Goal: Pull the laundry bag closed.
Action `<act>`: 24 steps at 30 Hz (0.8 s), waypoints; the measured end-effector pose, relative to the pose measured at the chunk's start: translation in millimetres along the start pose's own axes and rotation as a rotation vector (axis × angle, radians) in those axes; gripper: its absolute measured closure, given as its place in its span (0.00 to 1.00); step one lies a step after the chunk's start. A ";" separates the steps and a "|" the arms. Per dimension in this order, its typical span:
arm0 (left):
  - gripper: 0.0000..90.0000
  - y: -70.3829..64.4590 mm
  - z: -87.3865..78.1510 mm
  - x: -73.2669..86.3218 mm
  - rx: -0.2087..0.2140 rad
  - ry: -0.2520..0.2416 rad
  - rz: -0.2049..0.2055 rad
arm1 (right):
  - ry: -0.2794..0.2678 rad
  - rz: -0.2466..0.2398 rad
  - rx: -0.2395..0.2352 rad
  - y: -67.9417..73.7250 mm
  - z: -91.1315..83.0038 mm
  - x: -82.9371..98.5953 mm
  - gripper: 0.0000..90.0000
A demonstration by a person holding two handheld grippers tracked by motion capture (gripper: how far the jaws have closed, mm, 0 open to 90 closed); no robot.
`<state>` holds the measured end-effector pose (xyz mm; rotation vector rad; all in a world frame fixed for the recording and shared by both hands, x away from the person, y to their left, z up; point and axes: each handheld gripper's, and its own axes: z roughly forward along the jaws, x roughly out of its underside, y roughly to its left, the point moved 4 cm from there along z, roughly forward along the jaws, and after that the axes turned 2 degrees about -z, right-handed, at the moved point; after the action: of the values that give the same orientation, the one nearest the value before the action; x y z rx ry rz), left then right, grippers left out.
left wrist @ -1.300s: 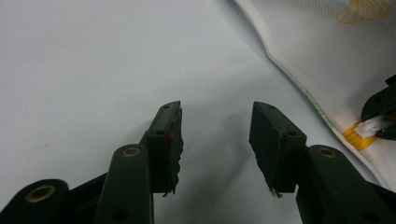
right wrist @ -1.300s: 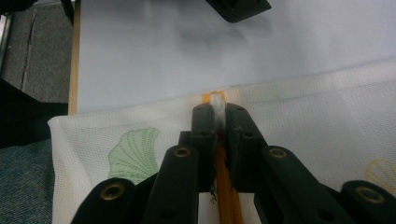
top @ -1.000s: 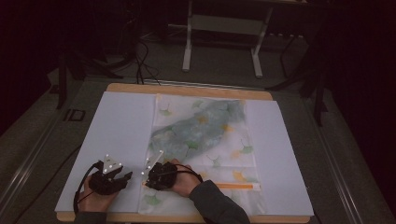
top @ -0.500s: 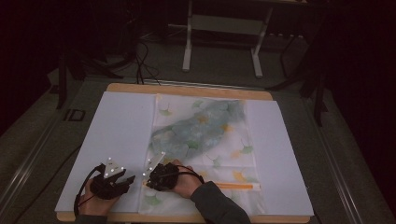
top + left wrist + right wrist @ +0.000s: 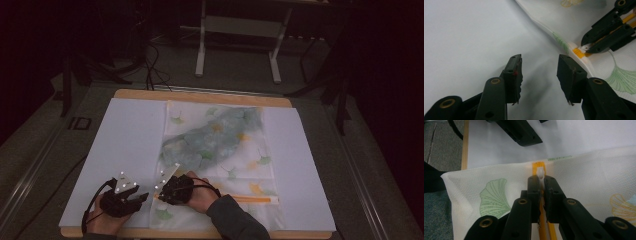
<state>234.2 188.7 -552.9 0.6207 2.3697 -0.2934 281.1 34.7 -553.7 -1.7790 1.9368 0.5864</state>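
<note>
Since a second ago we have drawn our left gripper (image 5: 142, 197) a little down and toward the near table edge, while our right gripper (image 5: 161, 190) has stayed on the bag's near-left end. We work on a wooden table (image 5: 200, 96) covered by a white sheet (image 5: 125, 140), and on that sheet lies a mesh laundry bag (image 5: 220, 145) printed with ginkgo leaves, a bluish garment (image 5: 220, 137) showing through its far half. It lies flat so that its orange zipper (image 5: 250, 199), running along the near side, is easy to reach.

Our right gripper (image 5: 541, 182) has its jaws clenched on the white zipper pull (image 5: 540, 173) at the end of the orange zipper (image 5: 537, 166), close to the bag's left edge; we judge this grip serves to run the slider along the track. Our left gripper (image 5: 540, 72) hangs just beside it over the bare white sheet (image 5: 469, 37), jaws spread and holding nothing, pointed at the bag's edge (image 5: 560, 41). We judge it waits there to pinch the fabric (image 5: 496, 192) near the zipper end and steady the bag, since mesh would bunch and drag under a one-handed pull.
</note>
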 end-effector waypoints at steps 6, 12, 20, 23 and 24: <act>0.64 -3.9 -1.9 -0.1 0.005 0.010 0.012 | -0.002 -0.001 0.004 0.2 1.0 0.3 0.93; 0.65 -6.6 -3.0 -0.2 0.018 0.009 0.010 | -0.002 -0.001 0.005 1.6 3.4 -0.2 0.93; 0.64 -14.1 -3.7 0.1 0.051 0.011 0.009 | 0.002 -0.012 0.014 2.2 3.6 -1.4 0.93; 0.64 -17.1 -3.5 0.2 0.065 0.018 0.014 | 0.001 -0.011 0.015 2.4 3.6 -1.1 0.93; 0.64 -18.1 -2.9 0.3 0.069 0.020 0.015 | 0.001 -0.011 0.015 2.3 3.5 -1.1 0.93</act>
<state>223.3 174.3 -550.1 0.6761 2.3813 -0.3649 279.0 37.9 -555.9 -1.7797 1.9257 0.5663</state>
